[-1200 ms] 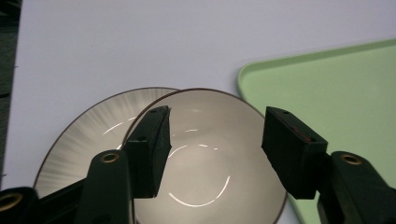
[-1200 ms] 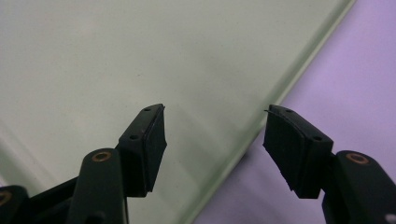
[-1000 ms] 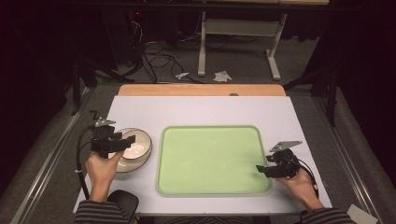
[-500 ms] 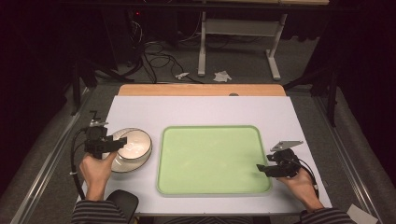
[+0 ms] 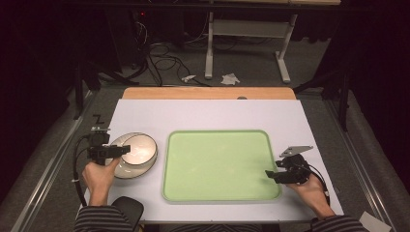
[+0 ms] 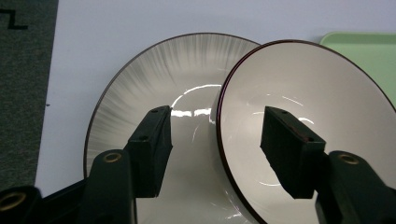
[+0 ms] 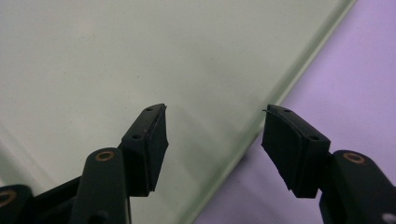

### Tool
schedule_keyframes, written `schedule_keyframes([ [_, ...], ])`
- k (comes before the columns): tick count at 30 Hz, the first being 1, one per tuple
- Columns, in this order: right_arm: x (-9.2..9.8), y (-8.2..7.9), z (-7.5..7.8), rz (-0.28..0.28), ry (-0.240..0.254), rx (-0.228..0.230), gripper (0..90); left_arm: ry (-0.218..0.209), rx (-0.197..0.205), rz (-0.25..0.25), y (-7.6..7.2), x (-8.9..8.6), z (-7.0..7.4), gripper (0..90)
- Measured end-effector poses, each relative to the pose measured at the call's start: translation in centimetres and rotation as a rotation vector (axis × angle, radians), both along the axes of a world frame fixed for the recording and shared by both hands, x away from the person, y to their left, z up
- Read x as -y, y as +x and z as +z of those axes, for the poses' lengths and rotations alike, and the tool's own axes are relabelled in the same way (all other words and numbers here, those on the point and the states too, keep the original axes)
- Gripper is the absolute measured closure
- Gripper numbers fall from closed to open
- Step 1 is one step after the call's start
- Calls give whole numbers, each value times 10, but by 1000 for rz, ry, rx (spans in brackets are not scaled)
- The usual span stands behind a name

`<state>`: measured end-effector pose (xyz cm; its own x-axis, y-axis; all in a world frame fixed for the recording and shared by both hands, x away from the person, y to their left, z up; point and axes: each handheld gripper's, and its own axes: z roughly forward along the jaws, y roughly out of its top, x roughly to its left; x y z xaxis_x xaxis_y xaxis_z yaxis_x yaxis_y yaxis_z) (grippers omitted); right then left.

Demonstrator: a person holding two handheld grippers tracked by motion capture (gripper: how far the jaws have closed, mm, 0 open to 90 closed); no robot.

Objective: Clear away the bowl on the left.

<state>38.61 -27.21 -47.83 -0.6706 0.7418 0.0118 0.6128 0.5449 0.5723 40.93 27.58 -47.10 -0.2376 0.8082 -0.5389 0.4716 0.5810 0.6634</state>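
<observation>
In the left gripper view, the near rim of the plate (image 6: pixel 140 79) is cut off by the bottom edge, and its right part is hidden behind the bowl (image 6: pixel 317 102). Contact between pads and bowl rim cannot be determined.

On the surface (image 5: pixel 208 113), the tray (image 5: pixel 220 165) lies in the middle. Two overlapping bowls (image 5: pixel 137 153) sit just left of it. The left tongs (image 5: pixel 126 149) hang over the bowls, the right tongs (image 5: pixel 269 175) over the tray's right edge.
</observation>
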Motion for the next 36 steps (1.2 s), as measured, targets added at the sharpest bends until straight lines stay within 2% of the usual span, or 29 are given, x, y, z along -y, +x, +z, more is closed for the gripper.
schedule_keyframes([
  [2, 0, 0, 0, 1, 1, -4, 415, 4, -36, -16, 2, 1, -5, 444],
  [5, 0, 0, 0, 3, 0, -2, 416, 15, -53, -20, 4, 3, -9, 468],
  [10, 0, 1, -1, 5, -9, -9, 416, 3, -76, -33, 7, 6, -13, 509],
  [13, 0, 0, -1, 8, -10, -2, 416, -29, -93, -33, 9, 4, -16, 524],
  [16, -1, 1, -2, 4, -6, -13, 417, -37, -117, -39, 13, 3, -21, 543],
  [19, -2, 1, -1, 8, -18, -12, 416, -35, -122, -37, 13, 4, -22, 543],
  [24, -1, 0, -1, 11, -5, -9, 417, -33, -140, -38, 14, 4, -25, 575],
  [28, -2, 0, -1, 16, -7, -8, 417, -53, -150, -30, 15, 2, -26, 643],
  [32, -2, 0, -1, 13, -13, -5, 418, -70, -137, -23, 15, 1, -25, 702],
  [36, -2, 0, 0, 12, -9, -4, 418, -90, -143, -23, 15, 1, -24, 765],
])
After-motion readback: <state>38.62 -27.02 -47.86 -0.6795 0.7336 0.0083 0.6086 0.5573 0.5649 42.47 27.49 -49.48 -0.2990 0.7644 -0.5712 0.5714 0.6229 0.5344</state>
